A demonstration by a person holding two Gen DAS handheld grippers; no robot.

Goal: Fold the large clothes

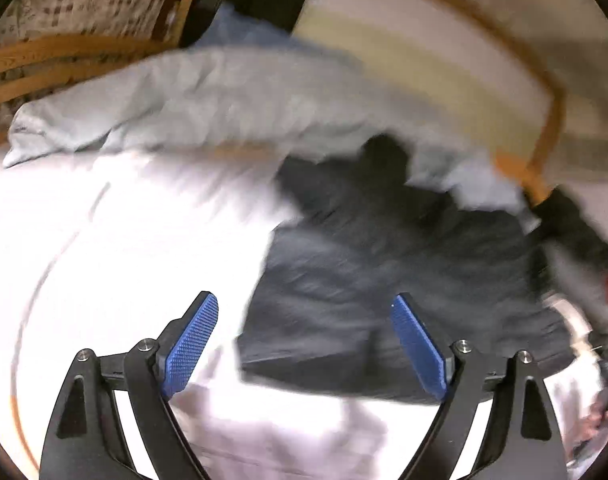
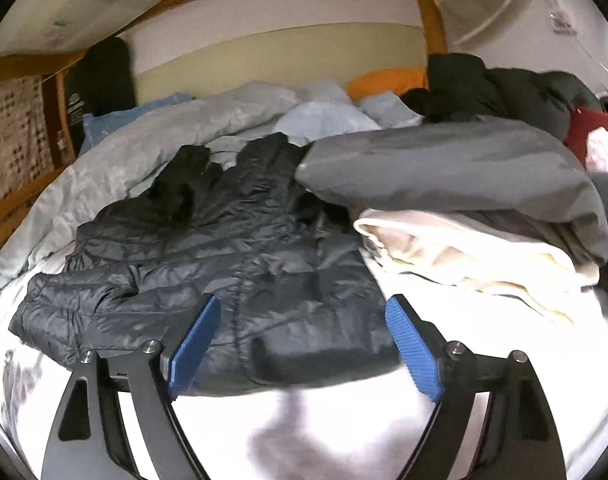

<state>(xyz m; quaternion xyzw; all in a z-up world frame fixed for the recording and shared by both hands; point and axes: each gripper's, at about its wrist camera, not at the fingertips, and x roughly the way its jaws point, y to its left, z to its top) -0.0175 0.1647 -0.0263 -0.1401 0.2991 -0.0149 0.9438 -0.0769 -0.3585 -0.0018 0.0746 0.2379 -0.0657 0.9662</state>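
A dark quilted puffer jacket (image 2: 232, 256) lies spread on the white bed sheet (image 2: 344, 432), a sleeve reaching to the left. My right gripper (image 2: 300, 340) hangs open just above the jacket's near hem, its blue pads (image 2: 192, 344) wide apart and holding nothing. In the blurred left wrist view the same jacket (image 1: 384, 280) lies at centre right. My left gripper (image 1: 304, 344) is open over the jacket's left edge and the sheet (image 1: 124, 260), nothing between its pads (image 1: 190, 348).
A pale grey-blue duvet (image 2: 152, 148) is bunched behind the jacket. To the right is a stack with a grey garment (image 2: 464, 168) on cream cloth (image 2: 464, 252). Dark clothes (image 2: 504, 88) and a red item (image 2: 588, 124) pile at far right. A wooden bed frame (image 2: 428, 12) runs behind.
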